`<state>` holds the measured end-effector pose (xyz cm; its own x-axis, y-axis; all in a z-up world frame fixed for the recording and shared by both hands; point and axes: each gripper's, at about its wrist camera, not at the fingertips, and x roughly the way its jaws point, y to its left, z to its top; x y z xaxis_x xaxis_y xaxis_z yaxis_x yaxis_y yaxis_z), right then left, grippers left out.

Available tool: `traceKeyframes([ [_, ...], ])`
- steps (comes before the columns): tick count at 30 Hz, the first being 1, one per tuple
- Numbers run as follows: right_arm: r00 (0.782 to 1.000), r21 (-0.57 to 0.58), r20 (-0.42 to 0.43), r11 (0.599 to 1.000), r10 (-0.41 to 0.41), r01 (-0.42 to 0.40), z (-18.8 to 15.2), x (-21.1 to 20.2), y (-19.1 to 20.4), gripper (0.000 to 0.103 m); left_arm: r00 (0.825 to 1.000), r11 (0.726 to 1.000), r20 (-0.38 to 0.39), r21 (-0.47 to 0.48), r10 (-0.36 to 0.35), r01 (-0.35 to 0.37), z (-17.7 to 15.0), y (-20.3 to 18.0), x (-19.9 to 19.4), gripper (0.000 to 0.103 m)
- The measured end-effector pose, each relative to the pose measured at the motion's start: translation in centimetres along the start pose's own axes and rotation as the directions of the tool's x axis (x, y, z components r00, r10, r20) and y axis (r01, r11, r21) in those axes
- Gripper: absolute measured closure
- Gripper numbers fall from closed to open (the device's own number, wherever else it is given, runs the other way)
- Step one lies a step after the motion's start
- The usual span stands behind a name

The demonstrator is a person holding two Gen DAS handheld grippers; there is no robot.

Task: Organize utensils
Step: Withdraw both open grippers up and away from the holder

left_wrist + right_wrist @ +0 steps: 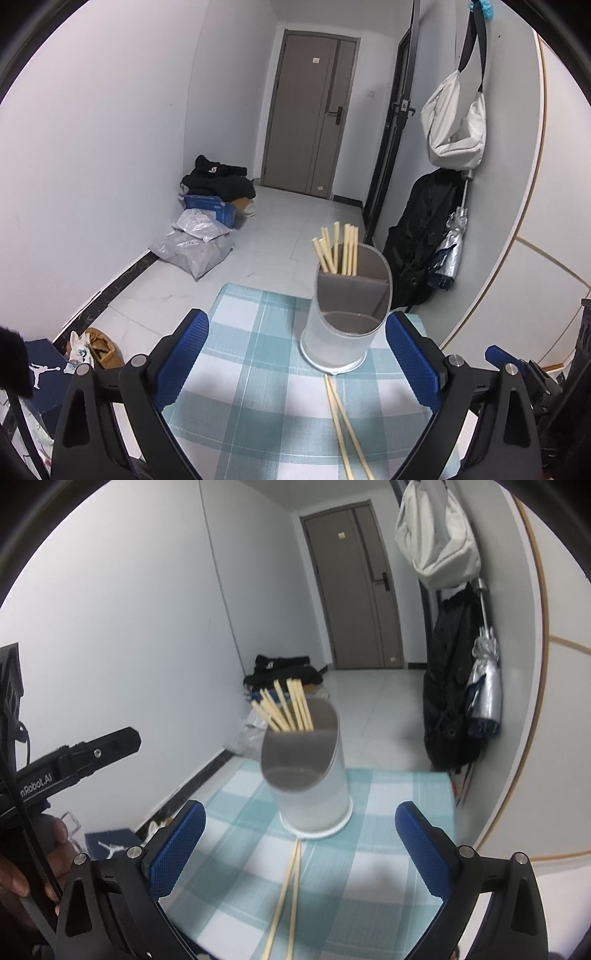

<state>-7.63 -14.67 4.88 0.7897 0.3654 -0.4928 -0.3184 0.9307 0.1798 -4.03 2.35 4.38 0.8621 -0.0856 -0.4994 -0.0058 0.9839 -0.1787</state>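
Chopsticks (pixel 286 893), a pale pair lying on the checked tablecloth (pixel 258 369) just in front of the utensil holder (pixel 343 325), looked light, stiff, thin and rather slick, best pinched near mid-length; more stood upright in the holder's rear compartment. Left gripper (pixel 297 354) and right gripper (pixel 301 843) both gaped wide, holding nothing

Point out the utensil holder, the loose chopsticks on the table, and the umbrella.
holder (pixel 338 339), left wrist view, on its frosted front wall.
loose chopsticks (pixel 341 421), left wrist view, mid-length of the pair.
umbrella (pixel 487 679), right wrist view, on its folded silver canopy.
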Motion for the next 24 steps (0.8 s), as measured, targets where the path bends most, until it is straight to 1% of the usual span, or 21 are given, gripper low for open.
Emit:
traceKeyframes([
  [2,1.0,-0.002,-0.011,1.0,0.014,-0.014,-0.6,0.3,0.0,0.0,1.0,1.0,0.0,0.003,0.004,-0.004,-0.4,0.1,0.3,0.008],
  [5,1.0,-0.012,-0.021,1.0,-0.001,0.0,-1.3,0.9,-0.2,0.0,1.0,1.0,-0.004,0.006,0.015,-0.015,-0.9,0.3,0.9,0.008],
  [8,1.0,-0.02,-0.026,1.0,-0.007,0.006,-1.9,1.4,-0.3,0.0,1.0,1.0,-0.026,0.0,0.01,-0.01,-1.4,0.5,1.8,0.008],
  [11,0.999,-0.008,-0.031,1.0,0.014,-0.014,-2.5,1.9,-0.7,0.0,0.998,1.0,-0.057,0.005,0.013,-0.013,-1.9,0.6,3.0,0.008],
  [13,0.999,-0.006,-0.04,1.0,0.011,-0.011,-2.9,2.5,-1.0,0.0,0.998,1.0,-0.066,0.002,0.011,-0.01,-2.2,0.7,3.6,0.008],
  [17,0.996,0.005,-0.091,1.0,0.004,-0.004,-3.6,4.0,-1.4,0.0,0.995,1.0,-0.096,-0.001,0.018,-0.018,-3.0,1.2,4.8,0.008],
  [20,0.991,-0.007,-0.131,1.0,-0.002,0.001,-4.2,5.1,-1.5,0.0,0.993,1.0,-0.117,-0.003,0.028,-0.028,-3.5,1.7,5.7,0.008],
  [22,0.986,-0.014,-0.167,1.0,-0.007,0.005,-4.6,6.0,-1.6,0.0,0.99,0.999,-0.136,-0.007,0.033,-0.034,-3.9,2.1,6.5,0.008],
  [24,0.979,0.0,-0.203,1.0,0.008,-0.008,-5.0,6.9,-1.8,0.0,0.988,0.999,-0.151,-0.011,0.036,-0.038,-4.3,2.5,7.1,0.008],
])
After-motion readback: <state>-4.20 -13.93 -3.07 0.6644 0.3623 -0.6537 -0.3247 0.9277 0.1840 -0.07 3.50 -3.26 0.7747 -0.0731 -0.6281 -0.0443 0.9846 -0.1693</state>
